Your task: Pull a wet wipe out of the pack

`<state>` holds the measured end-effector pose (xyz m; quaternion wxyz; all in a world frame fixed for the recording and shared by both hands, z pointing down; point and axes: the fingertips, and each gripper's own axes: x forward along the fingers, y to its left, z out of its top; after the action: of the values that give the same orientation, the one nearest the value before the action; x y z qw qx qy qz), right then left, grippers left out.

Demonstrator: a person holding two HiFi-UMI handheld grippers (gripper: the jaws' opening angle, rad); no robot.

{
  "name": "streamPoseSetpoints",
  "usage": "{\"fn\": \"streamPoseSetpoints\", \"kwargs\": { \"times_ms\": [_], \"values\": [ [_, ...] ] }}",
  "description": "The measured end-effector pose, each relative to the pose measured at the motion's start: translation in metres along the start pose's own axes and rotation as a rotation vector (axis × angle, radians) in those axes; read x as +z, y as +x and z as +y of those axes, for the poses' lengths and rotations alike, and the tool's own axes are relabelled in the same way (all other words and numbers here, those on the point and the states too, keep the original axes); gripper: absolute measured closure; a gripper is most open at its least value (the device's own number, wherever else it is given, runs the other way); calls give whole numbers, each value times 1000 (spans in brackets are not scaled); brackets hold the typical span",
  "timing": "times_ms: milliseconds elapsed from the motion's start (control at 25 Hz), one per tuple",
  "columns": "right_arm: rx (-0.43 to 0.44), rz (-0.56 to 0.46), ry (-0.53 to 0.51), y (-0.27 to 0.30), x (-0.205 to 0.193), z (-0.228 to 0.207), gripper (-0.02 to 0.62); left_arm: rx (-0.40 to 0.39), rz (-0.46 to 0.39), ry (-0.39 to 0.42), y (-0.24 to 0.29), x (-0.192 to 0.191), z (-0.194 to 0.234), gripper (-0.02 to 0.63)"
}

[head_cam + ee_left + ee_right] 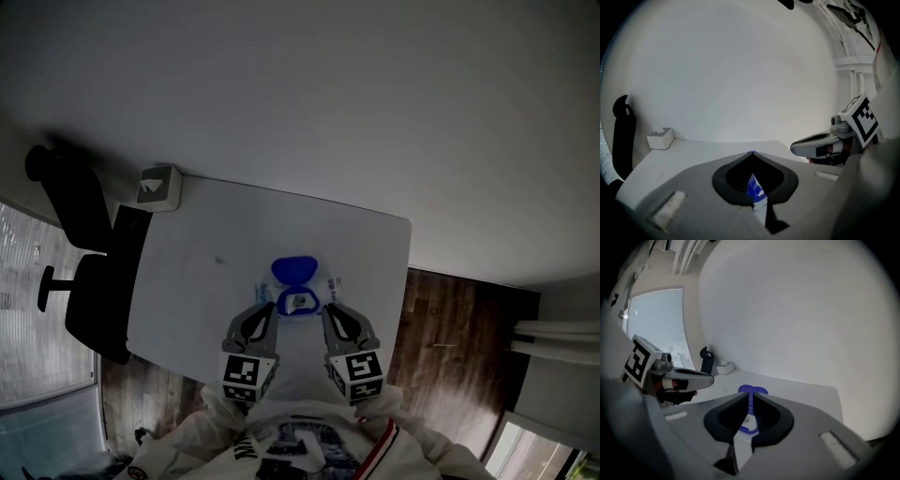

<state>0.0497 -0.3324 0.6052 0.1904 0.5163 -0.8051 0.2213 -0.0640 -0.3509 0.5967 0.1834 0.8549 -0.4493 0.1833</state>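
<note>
The wet wipe pack [298,300] lies on the white table [197,281] near its front edge, its blue lid [293,270] flipped open towards the far side. My left gripper [266,307] has its tips at the pack's left edge, and my right gripper [330,309] has its tips at the right edge. In the left gripper view the jaws [750,153] meet at the tips, with the blue-and-white pack [755,191] showing through the gap behind them. In the right gripper view the jaws [751,392] leave only a thin slit, through which the blue lid [758,390] shows. Neither gripper holds anything.
A white tissue box [159,186] stands at the table's far left corner. A black office chair [94,281] is against the table's left side. Dark wooden floor [450,319] lies to the right of the table. A plain wall rises behind it.
</note>
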Motion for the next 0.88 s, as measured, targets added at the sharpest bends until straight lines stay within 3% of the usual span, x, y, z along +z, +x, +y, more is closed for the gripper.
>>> {"fn": "streamPoseSetpoints", "kwargs": {
  "times_ms": [600, 880],
  "values": [
    [175, 193, -114, 44, -44, 37, 363, 3, 26, -19, -5, -14, 5, 603],
    [248, 274, -173, 64, -74, 62, 199, 14, 30, -28, -7, -17, 8, 603]
  ]
}}
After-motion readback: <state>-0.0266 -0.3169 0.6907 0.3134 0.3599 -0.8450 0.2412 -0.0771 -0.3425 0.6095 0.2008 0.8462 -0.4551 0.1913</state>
